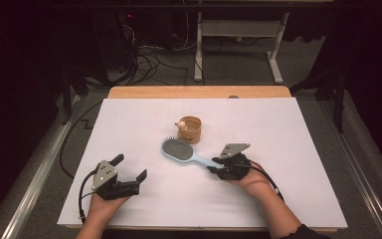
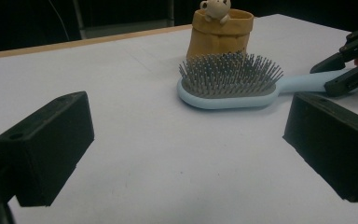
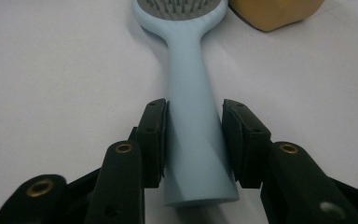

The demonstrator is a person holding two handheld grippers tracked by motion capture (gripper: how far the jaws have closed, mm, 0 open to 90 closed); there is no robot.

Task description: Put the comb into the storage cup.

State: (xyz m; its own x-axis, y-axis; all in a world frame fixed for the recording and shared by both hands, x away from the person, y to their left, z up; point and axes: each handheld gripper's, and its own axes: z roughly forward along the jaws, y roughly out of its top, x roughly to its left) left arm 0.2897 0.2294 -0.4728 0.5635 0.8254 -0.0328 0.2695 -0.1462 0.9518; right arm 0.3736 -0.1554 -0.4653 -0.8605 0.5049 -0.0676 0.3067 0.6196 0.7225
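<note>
A tan pot (image 1: 193, 129) with a small figure (image 1: 181, 124) on its rim stands upright mid-desk on the white sheet (image 1: 129, 124). The desk's (image 1: 199, 92) wooden edge shows beyond it. Cables (image 1: 149, 62) lie on the floor behind.
</note>
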